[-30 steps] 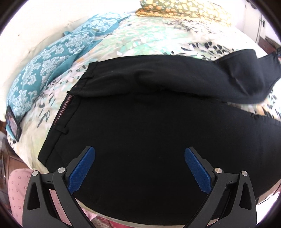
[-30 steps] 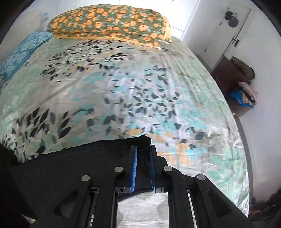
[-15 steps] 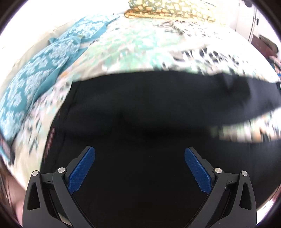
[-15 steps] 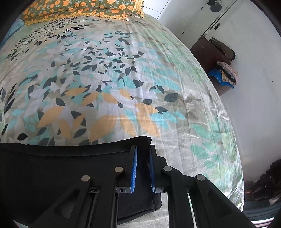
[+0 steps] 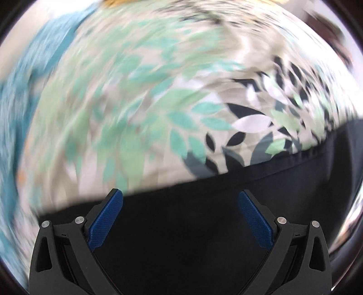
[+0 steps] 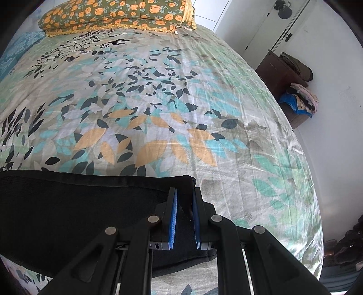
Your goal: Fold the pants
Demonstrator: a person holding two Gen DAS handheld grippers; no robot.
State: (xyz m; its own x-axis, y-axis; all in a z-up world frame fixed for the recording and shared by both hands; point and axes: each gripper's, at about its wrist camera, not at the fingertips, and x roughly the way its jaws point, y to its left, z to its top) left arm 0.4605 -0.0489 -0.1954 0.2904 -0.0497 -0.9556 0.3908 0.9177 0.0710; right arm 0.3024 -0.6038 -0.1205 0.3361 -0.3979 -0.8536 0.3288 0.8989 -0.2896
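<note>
The black pants (image 5: 204,238) lie on a bed with a leaf-print sheet (image 5: 136,113). In the left wrist view, which is motion-blurred, they fill the lower part and run up to the right edge. My left gripper (image 5: 180,211) is open and empty, its blue pads over the pants' far edge. In the right wrist view the pants (image 6: 79,204) spread to the left. My right gripper (image 6: 185,204) is shut on the end of a pant leg, with black fabric pinched between its blue pads (image 6: 172,217).
An orange-flowered pillow (image 6: 118,15) lies at the head of the bed, with a teal patterned pillow (image 6: 13,52) at the left. A dark wooden cabinet (image 6: 279,74) with clothes on it stands by the white wall to the right of the bed.
The left gripper has swung fast towards the pants' far edge, so the sheet now fills most of its view. The right gripper still holds the leg end and has shifted slightly.
</note>
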